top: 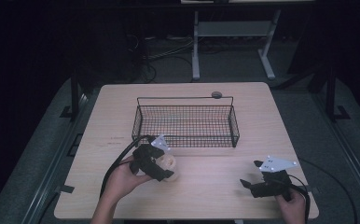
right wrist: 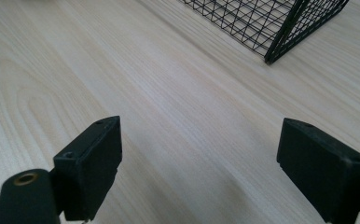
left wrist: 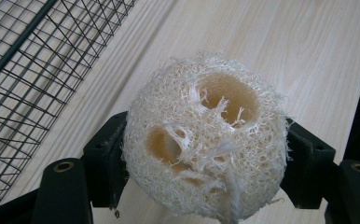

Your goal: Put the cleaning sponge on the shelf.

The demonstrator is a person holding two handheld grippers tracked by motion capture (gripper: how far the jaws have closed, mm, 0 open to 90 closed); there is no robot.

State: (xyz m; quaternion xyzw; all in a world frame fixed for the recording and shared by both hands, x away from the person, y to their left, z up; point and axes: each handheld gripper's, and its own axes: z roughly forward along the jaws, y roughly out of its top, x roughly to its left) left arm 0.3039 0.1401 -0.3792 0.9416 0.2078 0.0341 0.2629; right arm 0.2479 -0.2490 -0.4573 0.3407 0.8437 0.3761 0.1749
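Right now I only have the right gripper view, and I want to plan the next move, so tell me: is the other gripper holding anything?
Observer: Yes. The left gripper is shut on a pale loofah sponge, one jaw pressing each side.
Operator: Is the sponge inside the basket I can see the corner of?
Observer: No. In the high view it sits in front of the wire basket, over the bare table.
Operator: Anything already in that basket?
Observer: Nothing I can see through the mesh in the high view.
Operator: And where is my gripper relative to it?
Observer: The right gripper, jaws open, is near the table's front right, apart from the basket.
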